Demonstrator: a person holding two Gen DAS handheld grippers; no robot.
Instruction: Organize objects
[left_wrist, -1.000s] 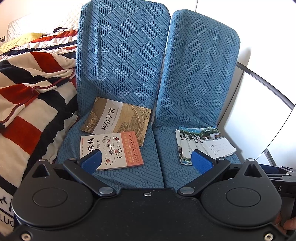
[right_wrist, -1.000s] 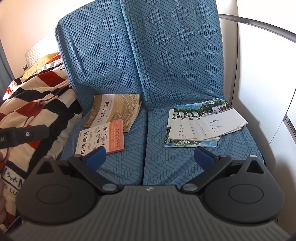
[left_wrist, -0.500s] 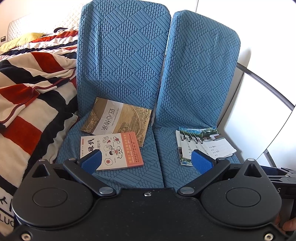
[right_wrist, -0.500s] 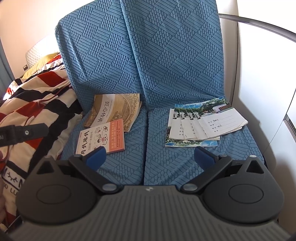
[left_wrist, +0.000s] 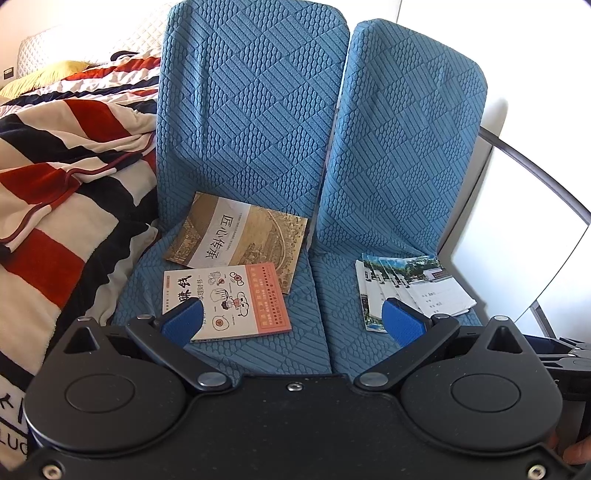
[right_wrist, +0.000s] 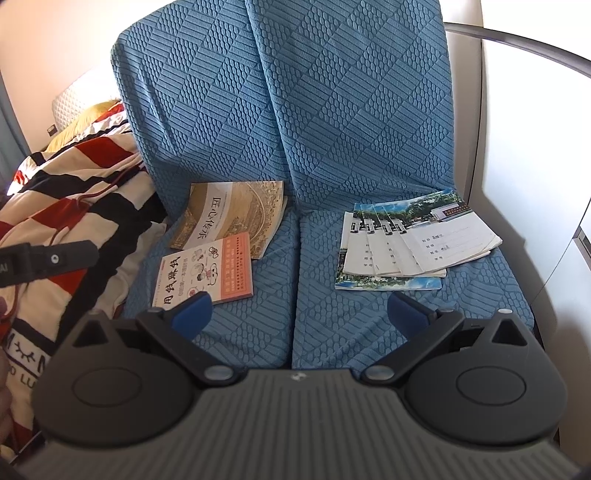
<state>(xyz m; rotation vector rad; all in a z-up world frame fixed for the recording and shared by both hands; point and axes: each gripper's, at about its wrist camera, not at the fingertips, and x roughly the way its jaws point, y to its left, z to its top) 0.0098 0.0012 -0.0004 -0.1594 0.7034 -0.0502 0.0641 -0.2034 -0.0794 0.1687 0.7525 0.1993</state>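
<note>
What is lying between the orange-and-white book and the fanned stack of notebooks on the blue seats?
Nothing: only bare blue seat fabric and the seam between the two cushions separates the orange-and-white book from the fanned notebooks. The right wrist view shows this best.

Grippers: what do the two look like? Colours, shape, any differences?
Left gripper: black flat body, two round discs, black linkage arms with silver pivots, blue textured pads. Right gripper: the same layout, but its centre plate is grey and ribbed.
</note>
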